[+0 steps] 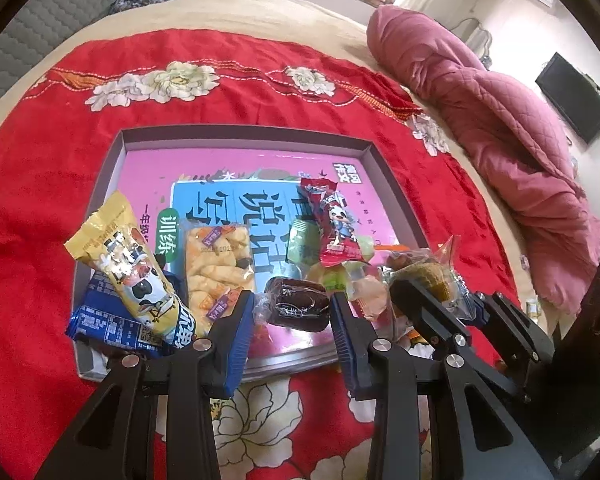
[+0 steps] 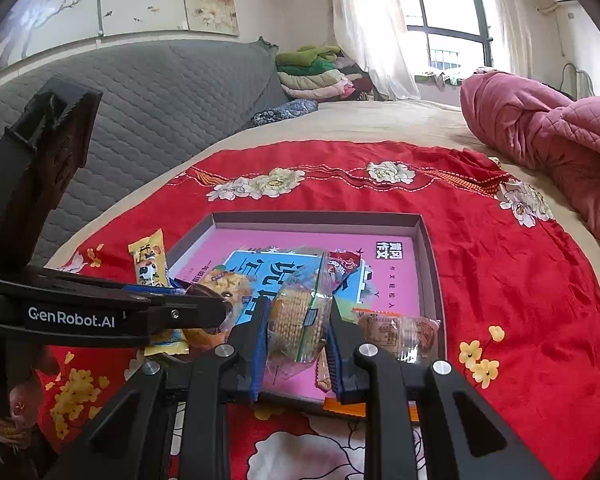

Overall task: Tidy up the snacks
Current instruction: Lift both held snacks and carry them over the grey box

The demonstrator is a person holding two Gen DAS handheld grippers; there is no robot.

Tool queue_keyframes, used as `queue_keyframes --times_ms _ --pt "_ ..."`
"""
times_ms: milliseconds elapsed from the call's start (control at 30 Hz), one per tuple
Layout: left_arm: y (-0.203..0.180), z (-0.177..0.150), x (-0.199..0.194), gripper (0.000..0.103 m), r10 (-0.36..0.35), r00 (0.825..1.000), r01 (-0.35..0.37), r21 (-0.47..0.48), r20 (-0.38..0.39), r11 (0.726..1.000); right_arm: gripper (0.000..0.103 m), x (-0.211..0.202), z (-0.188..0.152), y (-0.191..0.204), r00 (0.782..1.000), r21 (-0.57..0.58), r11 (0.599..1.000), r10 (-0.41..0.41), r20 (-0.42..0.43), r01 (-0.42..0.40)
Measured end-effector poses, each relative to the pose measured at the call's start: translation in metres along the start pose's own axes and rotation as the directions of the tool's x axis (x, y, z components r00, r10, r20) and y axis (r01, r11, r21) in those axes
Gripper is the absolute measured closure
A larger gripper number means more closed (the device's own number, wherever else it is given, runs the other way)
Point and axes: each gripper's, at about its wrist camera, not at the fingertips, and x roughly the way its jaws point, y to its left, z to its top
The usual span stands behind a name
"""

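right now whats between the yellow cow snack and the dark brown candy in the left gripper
A clear pack of pale yellow puffs lies between the yellow cow snack and the dark brown candy, which the left gripper holds. The left wrist view shows it.

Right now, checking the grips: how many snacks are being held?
2. The left hand-held gripper holds a dark brown snack; the right hand-held gripper holds a clear-wrapped biscuit pack, both over the tray.

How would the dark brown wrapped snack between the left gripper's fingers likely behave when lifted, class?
The brown wrapped snack looks small, so probably light. Its glossy film may slip against the left gripper pads. Its crinkled twisted ends would likely flop while the middle stays firm.
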Motion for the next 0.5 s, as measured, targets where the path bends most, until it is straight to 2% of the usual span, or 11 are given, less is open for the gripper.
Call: queue_keyframes --times_ms 500 --pt "0.000 0.000 0.010 0.064 0.022 1.000 -0.022 0.000 -0.019 1.000 0.077 0.016 -0.006 -0.004 0.998 -0.006 1.000 -0.029 -0.048 0.029"
